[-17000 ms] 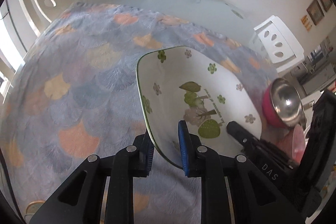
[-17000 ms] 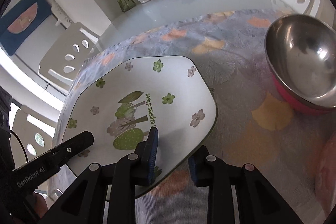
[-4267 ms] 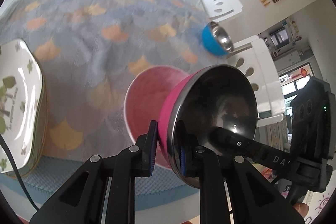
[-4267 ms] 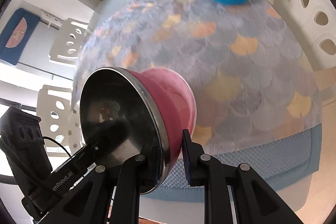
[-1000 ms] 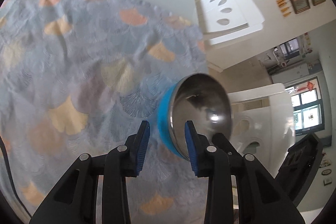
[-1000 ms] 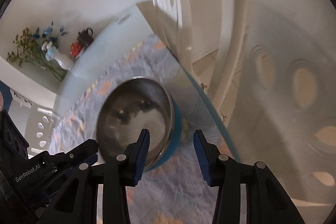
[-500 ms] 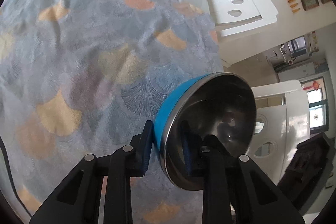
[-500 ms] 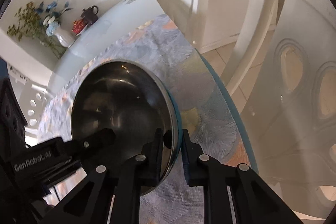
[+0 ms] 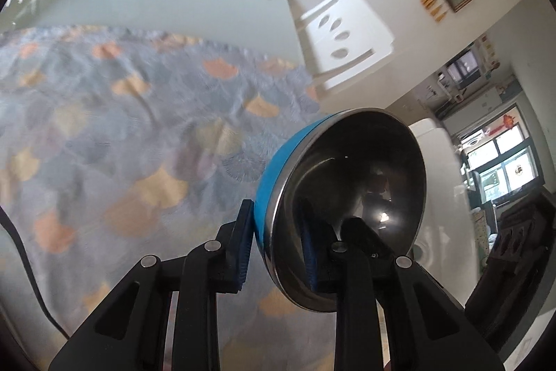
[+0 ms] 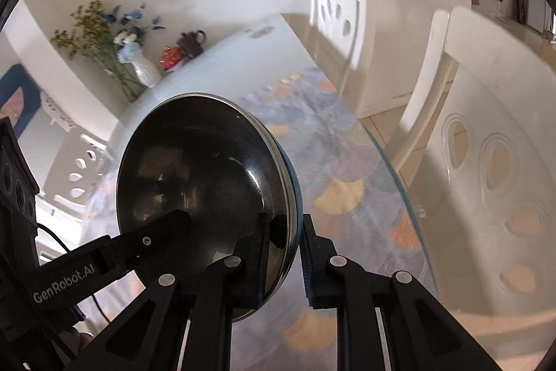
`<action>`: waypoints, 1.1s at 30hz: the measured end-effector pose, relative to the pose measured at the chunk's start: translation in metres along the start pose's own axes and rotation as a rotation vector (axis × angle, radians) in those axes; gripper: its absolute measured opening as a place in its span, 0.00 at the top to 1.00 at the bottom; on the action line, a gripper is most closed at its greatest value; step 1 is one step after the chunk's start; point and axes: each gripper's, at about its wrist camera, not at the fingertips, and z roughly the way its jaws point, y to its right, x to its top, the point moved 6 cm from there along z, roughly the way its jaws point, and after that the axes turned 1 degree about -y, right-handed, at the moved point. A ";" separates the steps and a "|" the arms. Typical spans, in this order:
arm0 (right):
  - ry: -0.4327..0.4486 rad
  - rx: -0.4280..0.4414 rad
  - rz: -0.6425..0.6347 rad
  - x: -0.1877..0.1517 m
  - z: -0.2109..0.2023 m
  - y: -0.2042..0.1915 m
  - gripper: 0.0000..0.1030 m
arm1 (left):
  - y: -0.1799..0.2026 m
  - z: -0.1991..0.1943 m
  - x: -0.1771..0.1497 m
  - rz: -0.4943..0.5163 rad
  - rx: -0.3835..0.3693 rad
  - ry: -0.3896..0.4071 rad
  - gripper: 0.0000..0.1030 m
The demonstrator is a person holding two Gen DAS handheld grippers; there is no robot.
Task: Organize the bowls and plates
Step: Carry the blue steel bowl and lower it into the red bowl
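A blue bowl with a steel inside (image 9: 351, 193) is held up off the table, tilted on edge. My left gripper (image 9: 276, 249) is shut on its near rim, one pad outside on the blue wall, one inside. My right gripper (image 10: 283, 252) is shut on the opposite rim of the same bowl (image 10: 205, 183). The left gripper's finger shows inside the bowl in the right wrist view (image 10: 114, 256). The plates and the pink bowl are out of view.
The table carries a grey-blue cloth with orange leaf shapes (image 9: 114, 134). White chairs stand at the far side (image 9: 344, 37) and close on the right (image 10: 486, 162). A vase, a red pot and a dark teapot (image 10: 189, 44) sit at the table's far end.
Both grippers closed on the blue bowl's rim and lifted it off the cloth; the views have swung up toward the far end of the table.
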 end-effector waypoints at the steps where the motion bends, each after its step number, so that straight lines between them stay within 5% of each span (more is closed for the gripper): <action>1: -0.001 0.007 0.000 -0.005 -0.009 -0.008 0.85 | -0.002 -0.016 -0.004 0.006 -0.004 0.016 0.79; 12: 0.048 0.105 -0.064 -0.057 -0.110 -0.109 0.83 | -0.031 -0.168 -0.051 -0.032 -0.060 0.167 0.78; 16: 0.050 0.095 -0.113 -0.085 -0.133 -0.144 0.83 | -0.050 -0.194 -0.069 -0.049 -0.064 0.180 0.78; 33: -0.228 -0.040 -0.027 -0.184 -0.096 -0.119 0.82 | -0.096 -0.142 -0.148 -0.079 -0.046 -0.030 0.78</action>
